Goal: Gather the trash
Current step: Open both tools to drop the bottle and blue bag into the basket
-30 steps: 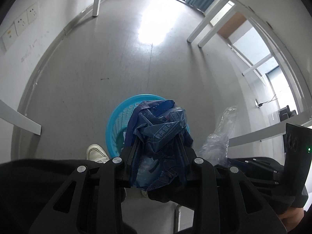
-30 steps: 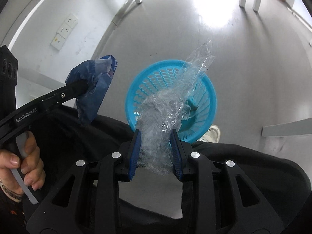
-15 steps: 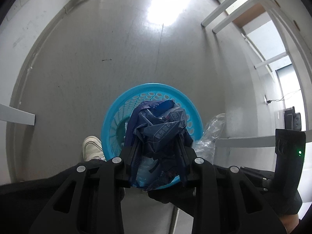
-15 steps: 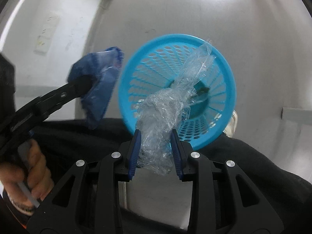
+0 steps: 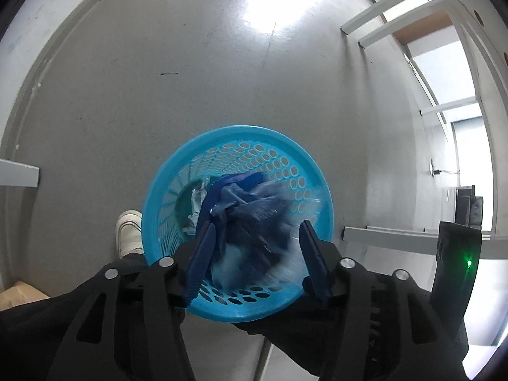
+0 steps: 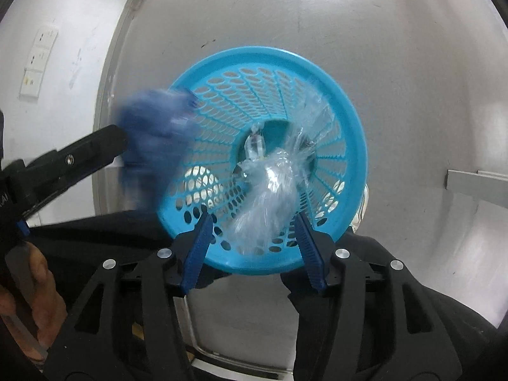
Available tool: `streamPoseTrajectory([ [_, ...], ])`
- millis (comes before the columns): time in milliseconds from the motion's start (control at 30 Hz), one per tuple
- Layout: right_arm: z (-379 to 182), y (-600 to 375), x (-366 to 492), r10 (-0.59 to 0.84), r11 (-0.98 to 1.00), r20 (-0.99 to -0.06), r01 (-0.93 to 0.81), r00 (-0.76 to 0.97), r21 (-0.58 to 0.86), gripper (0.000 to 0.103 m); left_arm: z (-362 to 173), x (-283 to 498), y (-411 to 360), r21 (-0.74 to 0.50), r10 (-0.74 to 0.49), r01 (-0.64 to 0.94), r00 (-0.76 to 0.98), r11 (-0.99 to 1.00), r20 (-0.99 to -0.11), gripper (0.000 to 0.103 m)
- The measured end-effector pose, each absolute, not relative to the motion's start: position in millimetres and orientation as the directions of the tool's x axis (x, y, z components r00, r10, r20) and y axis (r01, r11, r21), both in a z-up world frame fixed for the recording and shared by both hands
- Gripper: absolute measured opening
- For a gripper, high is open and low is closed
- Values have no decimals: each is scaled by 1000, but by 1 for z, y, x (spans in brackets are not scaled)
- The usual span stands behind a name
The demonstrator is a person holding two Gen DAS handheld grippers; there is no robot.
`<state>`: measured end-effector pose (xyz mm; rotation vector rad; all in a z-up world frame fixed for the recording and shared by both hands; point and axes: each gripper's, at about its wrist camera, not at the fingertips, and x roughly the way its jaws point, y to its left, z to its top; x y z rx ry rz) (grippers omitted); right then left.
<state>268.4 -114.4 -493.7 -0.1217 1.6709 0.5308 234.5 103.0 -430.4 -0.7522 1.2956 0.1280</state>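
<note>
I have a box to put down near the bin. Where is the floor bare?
Bare grey floor runs from the blue basket's far rim to the wall skirting, and right of it to the white table legs. The near side is crowded: a white shoe and both hand-held grippers above the rim.

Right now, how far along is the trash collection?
Done: something pale already lies at the bottom of the blue basket. In hand: both tongs have just been opening; the blue bag leaves the left tongs and the clear plastic leaves the right tongs, blurred above the basket. Left: both landing inside; other trash isn't visible.
</note>
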Motion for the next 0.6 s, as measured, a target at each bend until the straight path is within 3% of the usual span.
streamPoseTrajectory([
  [600, -455, -125, 256, 225, 883, -973, -413, -48, 224, 58, -390, 209, 99, -311, -154, -466, 344, 828, -926, 57],
])
